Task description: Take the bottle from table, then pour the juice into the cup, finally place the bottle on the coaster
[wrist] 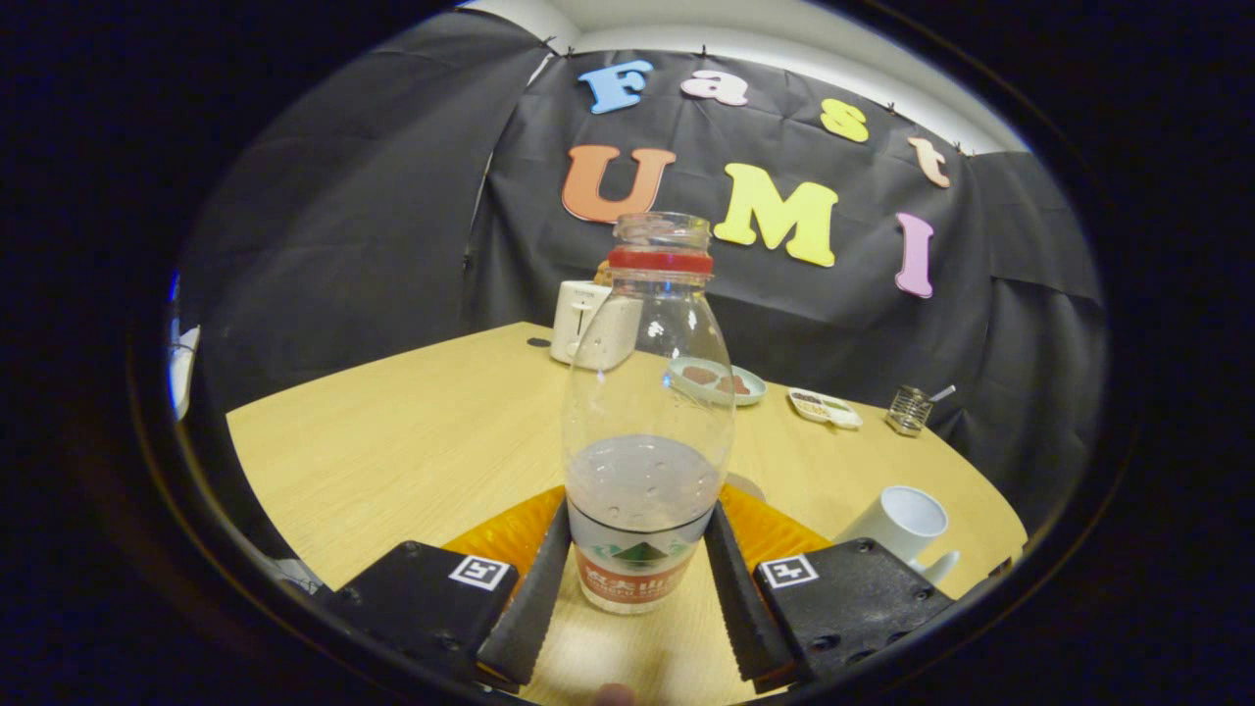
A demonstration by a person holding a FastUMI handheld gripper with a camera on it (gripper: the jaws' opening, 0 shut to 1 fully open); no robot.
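Gripper (637,579) fingers stand on either side of the bottle (647,431), pressing its lower body at the labelled band, so the gripper is clenched on the bottle rather than released. That bottle sits dead ahead at twelve o'clock, between the fingers, its long axis upright and its open, capless neck with a red ring pointing straight up; clear liquid fills roughly the lower part of it. Whether its base rests on the worktop (412,441) or hangs just above cannot be told. An orange ribbed mat, probably the coaster (510,529), shows behind the fingers on both sides of the bottle, so the bottle is over or just in front of it. The white cup (907,525) lies at about three o'clock from the bottle, beyond the right finger, near and tipped so its mouth faces the camera. This scene would fit a bottle just gripped for pouring or one being set down after pouring; the cup's contents do not show. The label carries a green mountain mark over a red band with light characters too blurred to read.
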